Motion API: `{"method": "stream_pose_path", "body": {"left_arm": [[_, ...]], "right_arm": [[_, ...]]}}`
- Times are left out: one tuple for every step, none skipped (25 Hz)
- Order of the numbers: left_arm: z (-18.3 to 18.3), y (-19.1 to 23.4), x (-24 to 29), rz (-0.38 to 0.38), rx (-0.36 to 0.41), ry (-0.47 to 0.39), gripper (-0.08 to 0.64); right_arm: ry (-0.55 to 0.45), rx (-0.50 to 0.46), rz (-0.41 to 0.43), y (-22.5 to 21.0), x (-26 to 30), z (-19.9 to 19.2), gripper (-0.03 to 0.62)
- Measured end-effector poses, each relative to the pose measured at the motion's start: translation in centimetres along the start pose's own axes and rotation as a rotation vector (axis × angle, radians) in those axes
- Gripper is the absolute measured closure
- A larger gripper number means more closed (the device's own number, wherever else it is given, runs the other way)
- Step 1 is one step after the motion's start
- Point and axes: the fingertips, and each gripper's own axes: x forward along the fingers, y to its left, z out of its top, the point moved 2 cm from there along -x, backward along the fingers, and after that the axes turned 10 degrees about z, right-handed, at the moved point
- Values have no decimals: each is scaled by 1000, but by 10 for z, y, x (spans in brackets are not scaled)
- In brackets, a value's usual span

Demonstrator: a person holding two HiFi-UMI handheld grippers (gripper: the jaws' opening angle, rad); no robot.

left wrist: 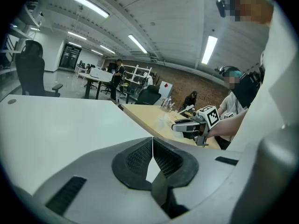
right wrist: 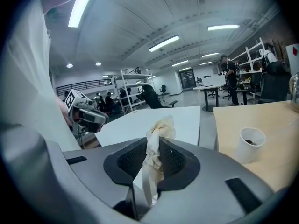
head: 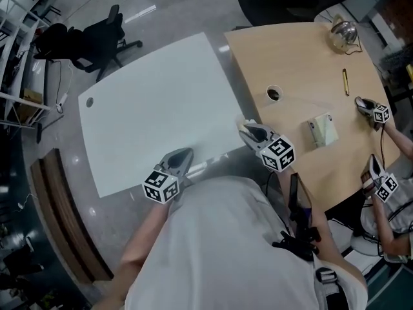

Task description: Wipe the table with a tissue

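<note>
white table [head: 148,115] | wooden table [head: 297,57] beside it: paper cup [head: 274,94]; pen [head: 345,81]; pale packet [head: 322,130], perhaps tissues; shiny kettle-like item [head: 343,34]

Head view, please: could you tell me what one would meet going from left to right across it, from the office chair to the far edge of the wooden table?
black office chair → left gripper → right gripper → pale packet → pen → another person's gripper

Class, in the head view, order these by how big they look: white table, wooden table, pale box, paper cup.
1. Wooden table and white table: too alike in apparent size to rank.
2. Pale box.
3. Paper cup, the smallest.
</note>
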Motion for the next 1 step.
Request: {"method": "stream_pose_path", "body": {"left_arm": [[0, 0, -1, 2, -1, 0, 552]], "right_arm": [[2, 1, 4, 1, 1, 0, 509]]}}
